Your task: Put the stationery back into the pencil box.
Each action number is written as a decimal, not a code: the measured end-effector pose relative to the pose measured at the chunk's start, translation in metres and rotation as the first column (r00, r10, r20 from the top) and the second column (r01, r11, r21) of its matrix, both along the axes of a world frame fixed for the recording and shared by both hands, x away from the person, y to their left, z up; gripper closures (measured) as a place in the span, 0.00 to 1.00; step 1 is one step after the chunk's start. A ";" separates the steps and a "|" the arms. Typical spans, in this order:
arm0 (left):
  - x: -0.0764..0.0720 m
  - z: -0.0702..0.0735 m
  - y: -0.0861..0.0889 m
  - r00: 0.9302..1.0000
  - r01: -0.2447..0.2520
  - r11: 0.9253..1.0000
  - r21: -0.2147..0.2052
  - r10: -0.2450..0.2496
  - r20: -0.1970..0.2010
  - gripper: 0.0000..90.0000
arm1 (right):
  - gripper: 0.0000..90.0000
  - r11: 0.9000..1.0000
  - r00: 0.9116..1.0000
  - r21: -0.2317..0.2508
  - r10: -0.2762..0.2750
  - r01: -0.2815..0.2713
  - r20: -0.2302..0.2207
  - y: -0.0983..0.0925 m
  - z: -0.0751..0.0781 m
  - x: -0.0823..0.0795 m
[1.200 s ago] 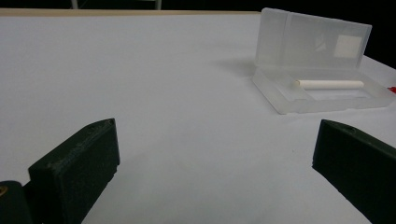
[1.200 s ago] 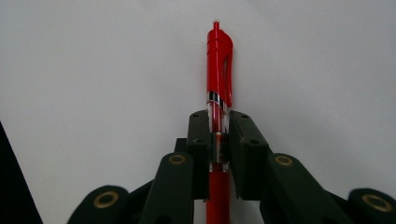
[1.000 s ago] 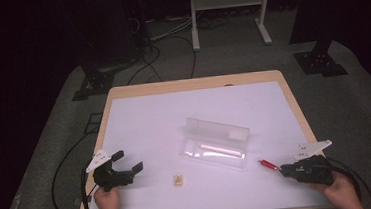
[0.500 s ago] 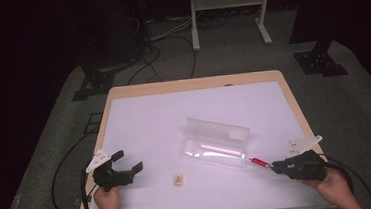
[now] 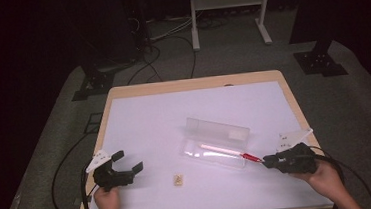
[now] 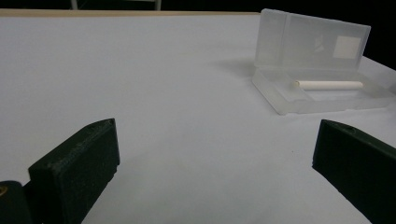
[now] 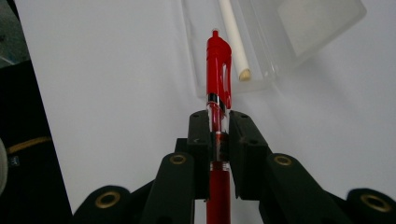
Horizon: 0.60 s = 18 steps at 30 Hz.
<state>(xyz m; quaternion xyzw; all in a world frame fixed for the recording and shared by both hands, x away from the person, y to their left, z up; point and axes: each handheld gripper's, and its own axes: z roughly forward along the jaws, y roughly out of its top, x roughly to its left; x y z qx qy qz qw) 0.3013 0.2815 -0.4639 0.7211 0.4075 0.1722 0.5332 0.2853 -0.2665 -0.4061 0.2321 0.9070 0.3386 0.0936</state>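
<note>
1. Overhead, in the high view, a red pen [image 5: 250, 156] is held in the right gripper [image 5: 268, 162], its free end at the near edge of the open clear case [image 5: 216, 142] on the white table [image 5: 145, 122]. The left gripper [image 5: 128, 161] is seen with jaws spread wide, nothing between them; a small tan piece [image 5: 178, 179] lies near it.
2. From the left gripper view, the case is seen well apart, lid raised, a white stick [image 6: 329, 85] lying in its tray.
3. From the right gripper view, the pen's barrel is clamped between narrow jaws, pointing at the case's rim, beside the white stick.
</note>
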 end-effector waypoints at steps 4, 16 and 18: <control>0.000 0.000 0.000 1.000 -0.001 1.000 -0.003 0.001 -0.002 0.00 | 0.87 1.000 1.000 -0.003 0.017 -0.017 0.004 0.010 0.007 0.004; 0.000 0.000 0.000 1.000 0.002 1.000 0.000 -0.002 -0.002 0.00 | 0.87 0.997 0.997 0.010 0.070 -0.071 0.025 0.038 0.021 0.018; 0.000 0.000 0.000 1.000 0.003 1.000 0.000 -0.003 -0.002 0.00 | 0.87 0.997 0.996 0.005 0.080 -0.080 0.027 0.043 0.022 0.020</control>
